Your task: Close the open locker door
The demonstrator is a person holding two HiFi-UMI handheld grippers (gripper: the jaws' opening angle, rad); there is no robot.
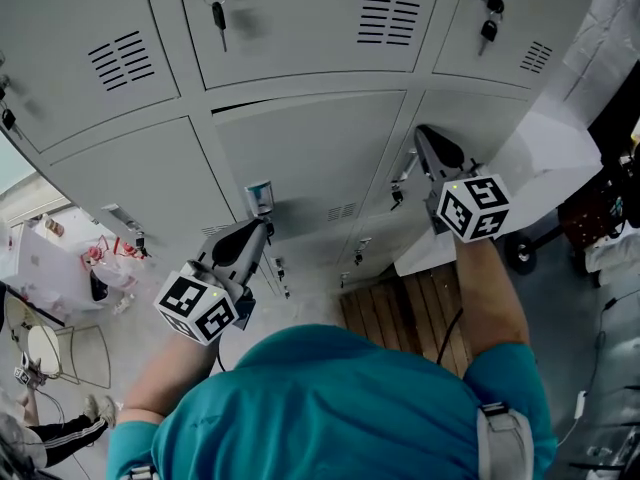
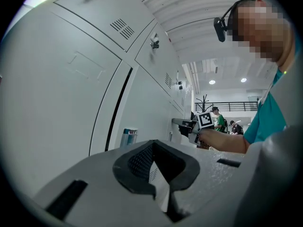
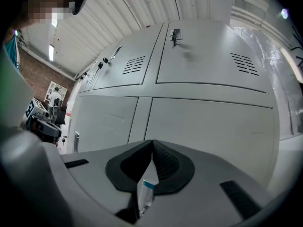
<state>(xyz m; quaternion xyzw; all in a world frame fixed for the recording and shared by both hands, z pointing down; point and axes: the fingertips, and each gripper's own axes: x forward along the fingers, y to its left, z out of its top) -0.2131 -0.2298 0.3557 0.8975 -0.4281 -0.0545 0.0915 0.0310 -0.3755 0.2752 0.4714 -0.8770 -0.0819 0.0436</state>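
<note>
- Locker door (image 1: 310, 158): centre of bank, nearly shut, thin dark gap along top edge.
- L gripper (image 1: 263, 228): jaws closed, empty, tip by door's handle (image 1: 258, 198).
- R gripper (image 1: 425, 138): jaws closed, empty, near door's right edge.

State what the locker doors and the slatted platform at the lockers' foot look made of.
Locker doors: probably sheet metal, painted matte light grey; the punched louvre vents and thin panel seams suggest it. Slatted platform: apparently bare brown wood; parallel boards with dark gaps between them.
</note>
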